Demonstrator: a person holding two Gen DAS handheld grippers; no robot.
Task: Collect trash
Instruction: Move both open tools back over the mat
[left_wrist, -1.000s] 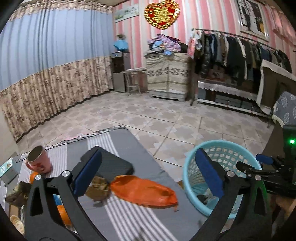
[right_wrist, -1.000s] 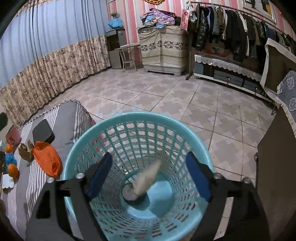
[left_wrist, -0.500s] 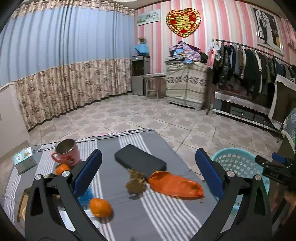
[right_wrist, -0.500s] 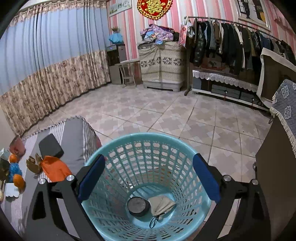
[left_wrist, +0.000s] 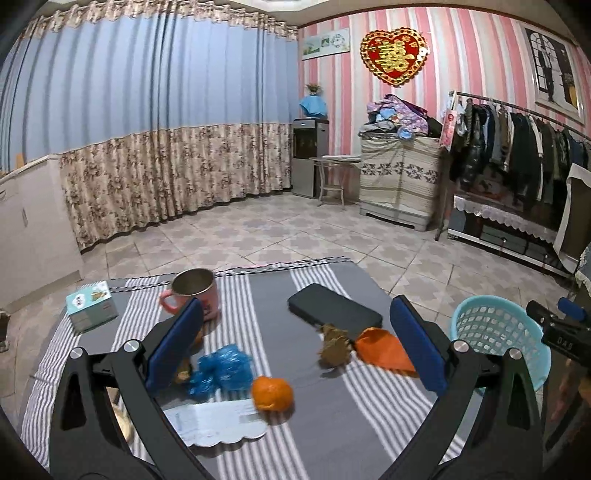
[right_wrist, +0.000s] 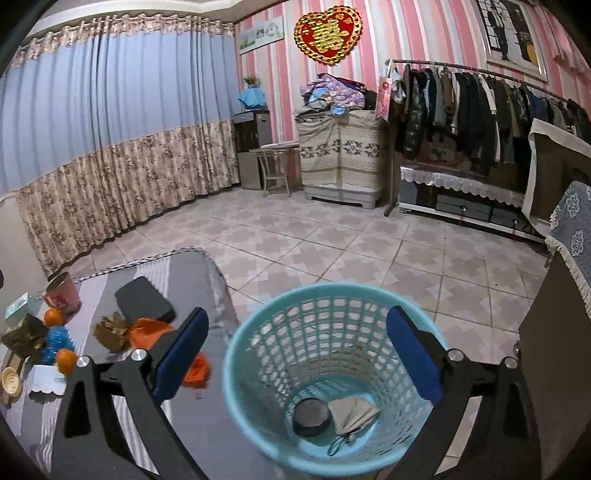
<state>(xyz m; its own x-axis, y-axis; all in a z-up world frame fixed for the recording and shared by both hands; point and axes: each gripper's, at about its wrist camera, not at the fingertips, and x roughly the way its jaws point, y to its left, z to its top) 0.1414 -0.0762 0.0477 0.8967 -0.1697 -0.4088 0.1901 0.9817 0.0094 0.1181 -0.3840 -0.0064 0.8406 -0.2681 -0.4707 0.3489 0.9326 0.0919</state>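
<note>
Meanwhile: left gripper (left_wrist: 295, 350) gaped wide, held nothing, hung above blue wrapper (left_wrist: 221, 369) and orange bag (left_wrist: 384, 350) | right gripper (right_wrist: 295, 362) wide, empty, over basket (right_wrist: 258, 354) | risk: left might snatch tangerine (left_wrist: 272, 393), lying just between its fingers.

A red heart ornament (left_wrist: 396, 55) with a gold rim, high on the striped wall right of centre, bears a gold Chinese double-happiness sign. At the right edge of the left wrist view, a black device (left_wrist: 563, 334) shows faint letters, seemingly "DAS".
</note>
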